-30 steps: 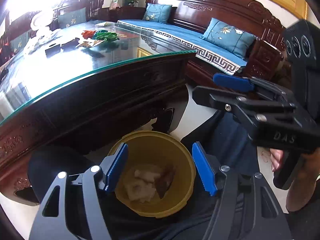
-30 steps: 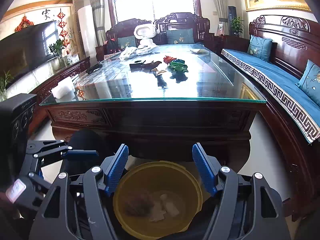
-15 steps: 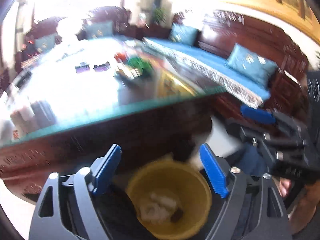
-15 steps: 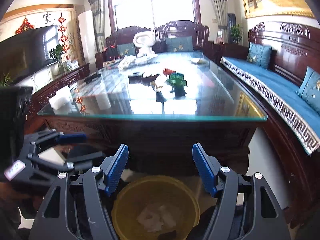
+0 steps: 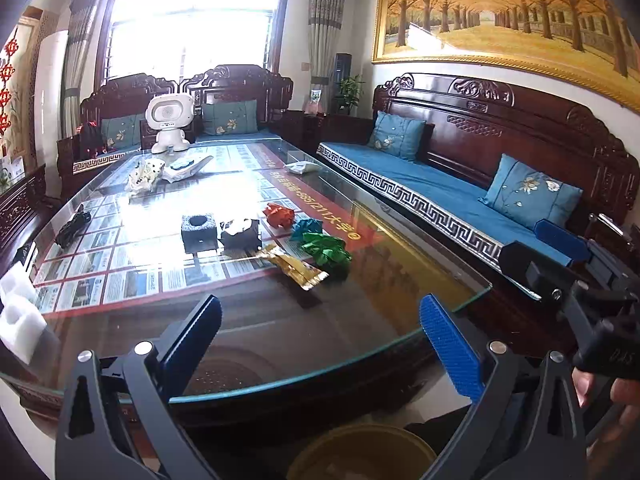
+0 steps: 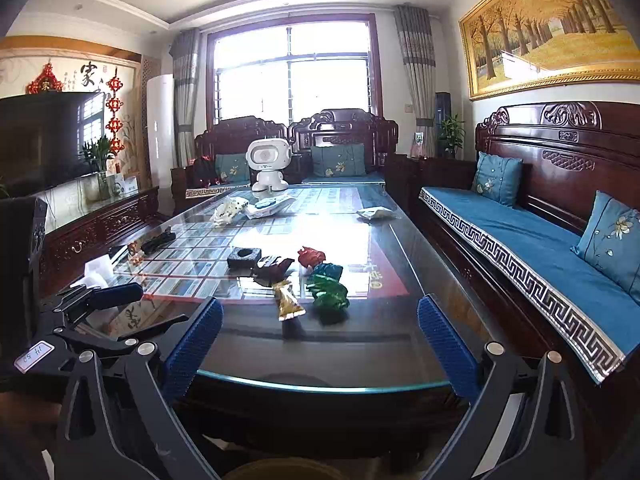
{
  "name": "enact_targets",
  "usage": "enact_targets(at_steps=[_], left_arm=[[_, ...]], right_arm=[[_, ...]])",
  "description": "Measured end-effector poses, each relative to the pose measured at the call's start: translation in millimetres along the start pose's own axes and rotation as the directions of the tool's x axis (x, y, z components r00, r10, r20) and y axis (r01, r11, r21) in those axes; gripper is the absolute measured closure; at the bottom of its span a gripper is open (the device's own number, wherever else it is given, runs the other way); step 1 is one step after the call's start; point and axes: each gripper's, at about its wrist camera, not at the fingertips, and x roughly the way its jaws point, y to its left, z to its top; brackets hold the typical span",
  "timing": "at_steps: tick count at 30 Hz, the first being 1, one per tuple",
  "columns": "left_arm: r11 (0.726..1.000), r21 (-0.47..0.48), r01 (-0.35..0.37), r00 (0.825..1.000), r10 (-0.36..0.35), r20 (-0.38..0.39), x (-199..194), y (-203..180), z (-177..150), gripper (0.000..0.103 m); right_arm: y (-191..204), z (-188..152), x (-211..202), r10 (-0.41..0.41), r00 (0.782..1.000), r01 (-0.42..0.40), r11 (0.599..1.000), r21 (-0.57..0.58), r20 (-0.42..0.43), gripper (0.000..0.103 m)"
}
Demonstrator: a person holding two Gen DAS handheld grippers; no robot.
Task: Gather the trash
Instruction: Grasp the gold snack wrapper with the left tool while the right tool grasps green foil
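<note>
Over the glass table [image 5: 400, 280] | both grippers, left [image 5: 320, 344] and right [image 6: 318, 344], hovering spread wide, gripping nothing | wrappers [image 5: 326, 250] lying mid-table | yellow bin [image 5: 360, 456] sitting below

You see big glass-topped table [image 6: 384, 248]. White toy robot [image 6: 267, 164] stands at far end. Two black boxes [image 5: 199, 229] sit side by side mid-table. White foam blocks [image 5: 18, 316] lie at your left edge. Blue sofa [image 6: 532, 248] runs along right, tree painting [image 5: 500, 20] above it. TV [image 6: 44, 136] on left.
</note>
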Motion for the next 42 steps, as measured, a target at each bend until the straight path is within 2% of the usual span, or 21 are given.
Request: enact_targets(at_steps=[8, 14, 25, 29, 34, 39, 40, 42], left_arm=[[0.996, -0.086, -0.016, 0.999, 0.013, -0.029, 48, 24, 16, 0.004], [0.988, -0.146, -0.050, 0.994, 0.036, -0.102, 98, 36, 17, 0.004], [0.989, -0.136, -0.057, 0.988, 0.037, -0.150, 152, 29, 19, 0.004], [0.986, -0.130, -0.107, 0.978, 0.081, -0.195, 186, 36, 21, 0.004], [0.964, -0.224, -0.141, 0.953, 0.071, -0.296, 234, 59, 19, 0.004], [0.950, -0.256, -0.177, 0.945, 0.092, -0.313, 251, 71, 22, 0.004], [0.949, -0.262, -0.178, 0.946, 0.092, -0.312, 252, 72, 22, 0.006], [0.948, -0.260, -0.183, 0.945, 0.098, -0.311, 253, 73, 22, 0.015]], right_arm=[[-19, 9, 53, 0.004, 0.999, -0.004, 1.000, -0.002, -0.054, 0.008], [-36, -3, 79, 0.022, 0.995, -0.018, 0.999, 0.041, -0.102, 0.008], [-57, -9, 135, 0.000, 0.984, 0.004, 1.000, 0.022, -0.177, 0.008], [-63, -7, 156, -0.019, 0.980, 0.023, 1.000, 0.017, -0.200, 0.008], [-69, -4, 172, -0.020, 0.976, 0.025, 0.999, 0.020, -0.218, 0.008], [-69, -4, 184, -0.020, 0.970, 0.025, 0.999, 0.019, -0.241, 0.008], [-68, -4, 187, -0.016, 0.968, 0.022, 1.000, 0.018, -0.249, 0.008], [-65, -4, 193, 0.001, 0.965, 0.003, 1.000, 0.012, -0.263, 0.008]])
